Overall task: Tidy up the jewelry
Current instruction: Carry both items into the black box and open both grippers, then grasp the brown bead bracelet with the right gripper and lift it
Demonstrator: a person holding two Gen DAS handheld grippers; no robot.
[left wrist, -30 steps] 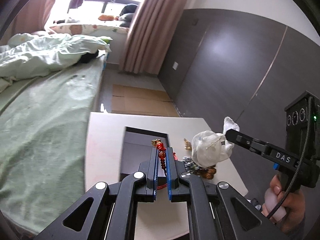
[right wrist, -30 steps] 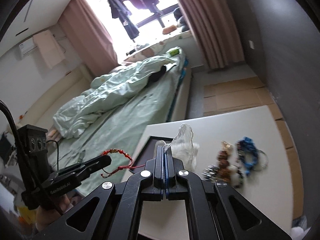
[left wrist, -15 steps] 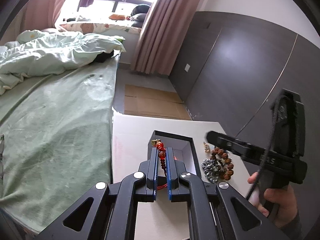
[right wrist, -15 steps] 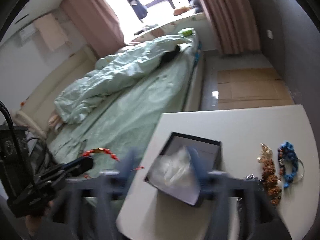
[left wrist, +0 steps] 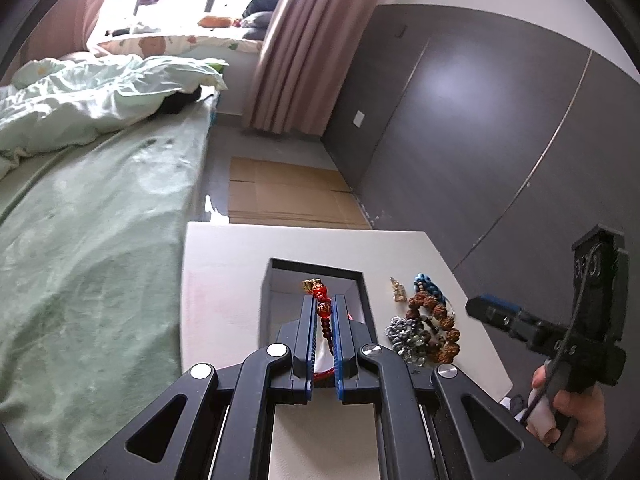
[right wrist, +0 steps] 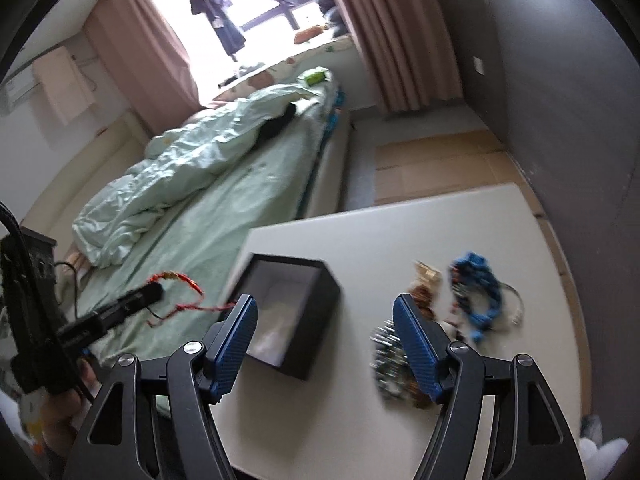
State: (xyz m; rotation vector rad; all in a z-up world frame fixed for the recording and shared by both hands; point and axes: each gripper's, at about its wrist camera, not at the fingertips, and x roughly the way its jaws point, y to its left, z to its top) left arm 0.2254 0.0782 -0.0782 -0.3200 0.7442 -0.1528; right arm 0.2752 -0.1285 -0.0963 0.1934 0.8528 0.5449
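A red bead bracelet (left wrist: 322, 310) with a gold charm is pinched in my left gripper (left wrist: 322, 299), which is shut and hovers over the black box (left wrist: 276, 280). From the right wrist view the same red bracelet (right wrist: 180, 280) dangles from the left gripper (right wrist: 154, 290), left of the black box (right wrist: 316, 312). A crumpled clear bag (right wrist: 274, 332) lies inside the box. My right gripper (right wrist: 325, 309) stands open with nothing between its fingers, above the box's right wall. Loose jewelry lies to the right: blue bracelet (right wrist: 480, 288), brown beads (left wrist: 438, 320), silver chain (left wrist: 398, 332).
The white table (right wrist: 400, 232) ends at a green-sheeted bed (left wrist: 100, 240) on the left and a dark wall (left wrist: 480, 140) on the right. Cardboard (left wrist: 288, 196) lies on the floor beyond. A hand (left wrist: 576, 428) holds the right gripper (left wrist: 478, 307).
My right gripper was shut on the clear bag; its jaws have opened and the bag now lies in the box. The left gripper still holds the red bracelet over the box.
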